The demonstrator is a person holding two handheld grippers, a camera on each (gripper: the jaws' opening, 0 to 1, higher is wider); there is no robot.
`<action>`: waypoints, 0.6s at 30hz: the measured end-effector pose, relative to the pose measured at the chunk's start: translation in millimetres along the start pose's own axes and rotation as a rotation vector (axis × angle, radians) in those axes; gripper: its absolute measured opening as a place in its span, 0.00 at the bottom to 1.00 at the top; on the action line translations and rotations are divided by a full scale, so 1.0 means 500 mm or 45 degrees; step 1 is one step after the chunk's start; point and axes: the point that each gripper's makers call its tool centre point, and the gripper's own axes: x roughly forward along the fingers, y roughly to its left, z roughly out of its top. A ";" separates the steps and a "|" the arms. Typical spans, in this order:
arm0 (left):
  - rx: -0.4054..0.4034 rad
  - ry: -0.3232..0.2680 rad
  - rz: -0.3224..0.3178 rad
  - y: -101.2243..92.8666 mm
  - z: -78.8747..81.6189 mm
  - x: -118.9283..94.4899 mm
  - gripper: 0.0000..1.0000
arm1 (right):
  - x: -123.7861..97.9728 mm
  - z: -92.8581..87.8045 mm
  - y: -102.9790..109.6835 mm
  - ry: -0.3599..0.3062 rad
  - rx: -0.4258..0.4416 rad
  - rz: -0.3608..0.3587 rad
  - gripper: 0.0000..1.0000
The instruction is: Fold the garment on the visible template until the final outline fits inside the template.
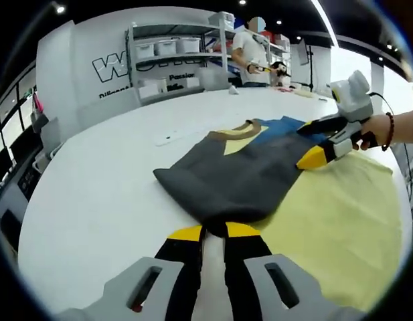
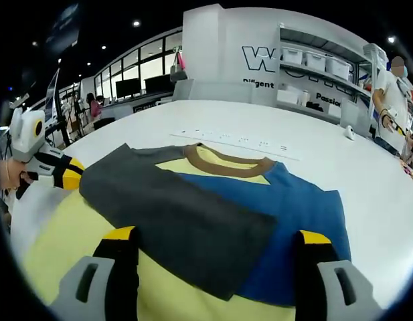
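The left gripper [image 1: 215, 232] has its jaws pinched on the shirt's [image 1: 246, 170] grey edge. The right gripper [image 2: 216, 235] has jaws wide apart around the shirt, which lies on the yellow template [image 1: 340, 221] on the white bench [image 1: 99, 194].

Grey, blue and yellow garment [image 2: 219, 207] with brown collar [image 2: 223, 162]; pale yellow template [image 1: 340, 227]; white table [image 1: 99, 194].

Each handheld tool has black jaws capped with yellow tips on pale grey slotted mounts, seen on the left tool [image 1: 214, 235] and the right tool [image 2: 216, 241], and the hand [image 1: 372, 131] at three o'clock wears a dark beaded bracelet [image 1: 389, 130].
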 end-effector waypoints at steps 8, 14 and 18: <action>-0.019 -0.002 0.003 0.005 0.000 0.006 0.00 | 0.003 0.000 -0.003 -0.001 0.000 0.000 0.96; 0.016 0.003 -0.007 0.005 -0.006 -0.001 0.00 | 0.005 -0.001 -0.006 -0.003 0.001 -0.001 0.96; 0.005 -0.001 -0.013 0.006 -0.006 -0.007 0.00 | 0.006 -0.001 -0.007 -0.003 0.001 0.000 0.97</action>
